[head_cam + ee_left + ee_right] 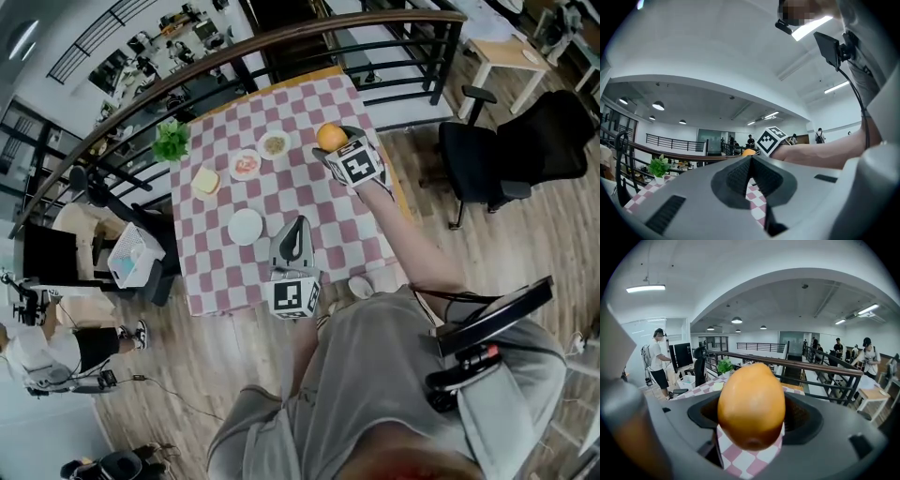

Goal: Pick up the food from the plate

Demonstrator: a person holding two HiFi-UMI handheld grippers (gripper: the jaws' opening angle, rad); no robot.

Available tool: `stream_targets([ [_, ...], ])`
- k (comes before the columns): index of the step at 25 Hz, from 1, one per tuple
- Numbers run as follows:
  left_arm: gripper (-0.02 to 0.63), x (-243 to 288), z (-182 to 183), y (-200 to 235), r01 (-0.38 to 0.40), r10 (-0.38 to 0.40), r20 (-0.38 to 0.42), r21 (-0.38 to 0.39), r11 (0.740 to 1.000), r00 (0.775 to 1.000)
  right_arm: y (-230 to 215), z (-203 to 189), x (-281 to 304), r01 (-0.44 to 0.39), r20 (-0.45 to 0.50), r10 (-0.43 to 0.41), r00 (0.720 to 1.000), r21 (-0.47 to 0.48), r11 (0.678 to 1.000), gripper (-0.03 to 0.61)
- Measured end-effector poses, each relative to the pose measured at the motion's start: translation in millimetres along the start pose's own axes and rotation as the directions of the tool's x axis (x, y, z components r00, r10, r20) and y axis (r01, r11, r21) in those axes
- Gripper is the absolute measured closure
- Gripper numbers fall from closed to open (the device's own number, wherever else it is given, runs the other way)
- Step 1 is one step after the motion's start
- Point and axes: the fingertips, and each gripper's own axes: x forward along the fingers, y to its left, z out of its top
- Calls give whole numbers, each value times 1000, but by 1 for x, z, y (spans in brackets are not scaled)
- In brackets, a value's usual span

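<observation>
My right gripper (335, 146) is shut on a round orange-yellow fruit (330, 136), held above the far right part of the checkered table (319, 202). In the right gripper view the fruit (751, 404) fills the gap between the jaws. An empty white plate (246, 226) lies near the table's middle. My left gripper (294, 227) hovers over the near side of the table, right of that plate. Its jaws are shut together with nothing between them in the left gripper view (751, 163), where the fruit (748, 152) shows just beyond the tips.
Further back stand a plate with red food (246, 164), a plate with brownish food (275, 144) and a yellow slice on a plate (205, 182). A potted plant (172, 141) sits at the far left corner. A railing (281, 42) runs behind; a black chair (487, 159) stands right.
</observation>
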Motion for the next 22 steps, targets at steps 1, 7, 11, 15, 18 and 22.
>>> stream_targets([
  [1,607,1,-2,-1,-2,2,-7,-1,1000,1000,-2,-4,0,-1,-7,1,1000,4,1000,222],
  [7,607,-4,-15,-3,-31,31,-60,-8,999,998,-8,-60,21,-16,-112,17,994,10,1000,222],
  [11,606,-9,-33,-1,-57,55,-117,-14,998,992,-8,-110,39,-28,-185,39,982,60,998,222],
  [15,607,-17,-55,2,-84,79,-188,-21,996,979,1,-163,56,-44,-258,66,964,90,995,222],
  [18,606,-16,-69,1,-84,74,-225,-37,996,972,5,-204,69,-59,-307,93,947,118,991,222],
  [22,607,-13,-87,-7,-65,47,-270,-58,996,962,10,-258,85,-86,-351,122,928,115,990,222],
])
